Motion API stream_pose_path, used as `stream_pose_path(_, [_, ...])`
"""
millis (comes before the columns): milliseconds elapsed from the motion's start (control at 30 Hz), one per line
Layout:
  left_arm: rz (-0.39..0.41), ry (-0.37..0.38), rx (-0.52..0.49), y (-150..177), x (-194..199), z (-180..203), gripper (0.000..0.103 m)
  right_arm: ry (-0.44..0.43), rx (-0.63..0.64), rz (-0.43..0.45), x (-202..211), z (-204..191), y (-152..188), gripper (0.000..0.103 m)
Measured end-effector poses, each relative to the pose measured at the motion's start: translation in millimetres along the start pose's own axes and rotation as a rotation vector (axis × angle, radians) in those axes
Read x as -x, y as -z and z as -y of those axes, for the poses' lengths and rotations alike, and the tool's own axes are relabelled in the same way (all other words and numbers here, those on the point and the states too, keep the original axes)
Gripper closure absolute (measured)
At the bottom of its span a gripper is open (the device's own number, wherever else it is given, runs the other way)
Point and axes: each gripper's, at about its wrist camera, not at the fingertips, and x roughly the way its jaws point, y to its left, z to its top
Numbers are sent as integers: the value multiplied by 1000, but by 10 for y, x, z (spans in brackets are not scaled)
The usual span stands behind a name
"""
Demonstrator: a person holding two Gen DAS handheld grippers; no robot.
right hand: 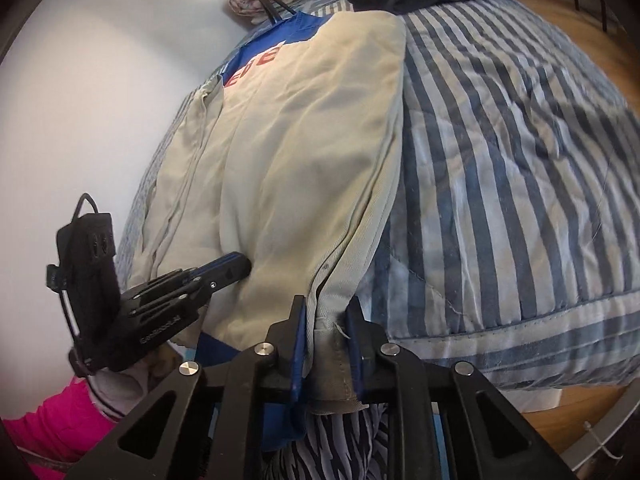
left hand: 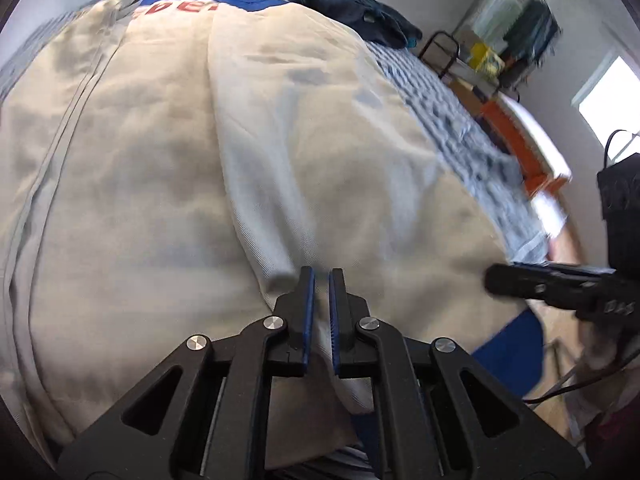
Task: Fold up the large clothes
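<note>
A large beige garment of thin woven cloth (left hand: 160, 168), with a blue band and red letters at its far end, lies spread lengthwise on a bed covered by a blue-and-white striped quilt (right hand: 500, 160). Its near end reaches the foot edge of the bed, where both tools are.

The left tool (left hand: 322, 280) is clenched – its two blue-padded fingers (left hand: 308, 304) stand almost together, and a fold of the beige cloth rises between them and passes down behind them. The pads look pressed on this fold. In the right wrist view this tool comes in from the left side and its tip lies against the cloth.

The right tool (right hand: 326, 320) holds the thick hemmed edge of the same garment; the hem sits between its blue pads (right hand: 298, 344) and hangs down below them. This is the garment's right edge, just beside the bare striped quilt.

A dark blue piece of clothing (left hand: 348, 8) lies crumpled at the far end of the bed – apart from the beige garment. A bright pink sleeve (right hand: 52, 420) is visible low on the left, behind the left tool.
</note>
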Motion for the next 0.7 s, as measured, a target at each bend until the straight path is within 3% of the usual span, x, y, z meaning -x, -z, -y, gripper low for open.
stream_pose_path(133, [88, 116, 31, 184, 407, 77, 99, 58, 70, 16, 114, -244, -83, 87])
stream_pose_path(267, [-15, 153, 20, 408, 94, 137, 99, 63, 103, 32, 197, -429, -182, 87])
stream_pose_path(433, [-28, 230, 128, 417, 86, 22, 99, 86, 172, 14, 103, -739, -240, 89])
stream_pose_path(567, [50, 220, 156, 421, 551, -158, 99, 69, 235, 17, 89, -1033, -356, 89])
stream_pose_path(700, [192, 174, 227, 473, 1195, -538, 99, 68, 332, 1, -27, -1400, -446, 89])
